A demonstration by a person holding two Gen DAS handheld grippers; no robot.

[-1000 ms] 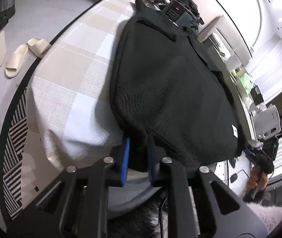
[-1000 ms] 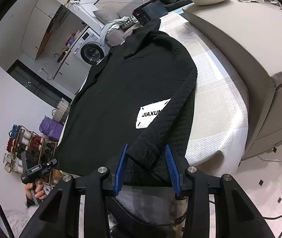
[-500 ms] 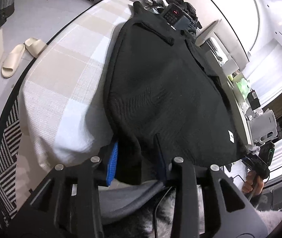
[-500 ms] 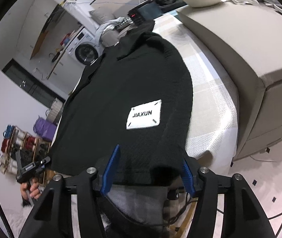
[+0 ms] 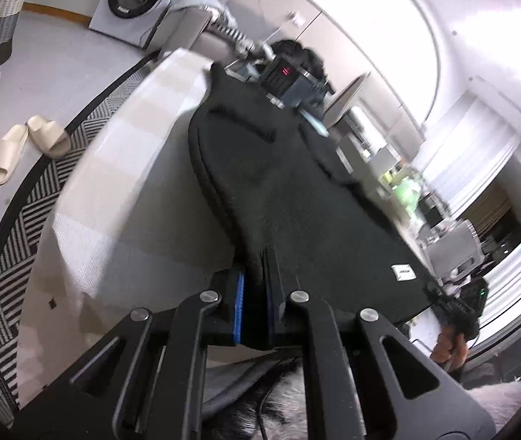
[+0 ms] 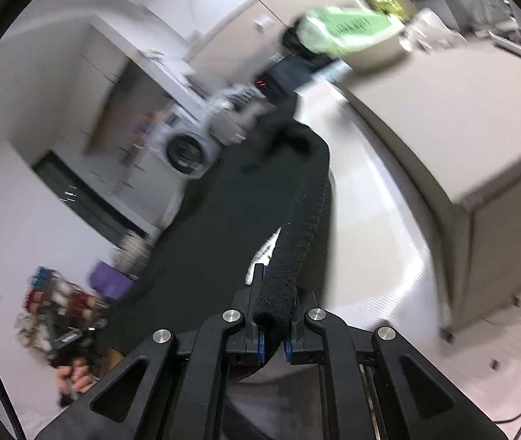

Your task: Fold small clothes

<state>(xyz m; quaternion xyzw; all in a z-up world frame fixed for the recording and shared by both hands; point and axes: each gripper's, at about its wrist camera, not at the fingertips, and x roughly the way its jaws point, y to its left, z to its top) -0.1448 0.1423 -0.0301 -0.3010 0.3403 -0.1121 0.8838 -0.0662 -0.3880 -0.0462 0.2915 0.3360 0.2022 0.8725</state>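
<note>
Knit black garment (image 5: 297, 198) is soft and light; we keep left tongs (image 5: 255, 295) & right tongs (image 6: 273, 330) both clamped on its near hem corners.

A rounded surface covered in a beige-and-white checked woven cloth (image 5: 121, 168) is seen, with a black textured knit garment (image 5: 297, 198) spread along it from 6 o'clock towards 12 o'clock. At the 12 o'clock end, a dark boxy device with a red lit display (image 5: 289, 77) is set just beyond the garment's far edge.
</note>
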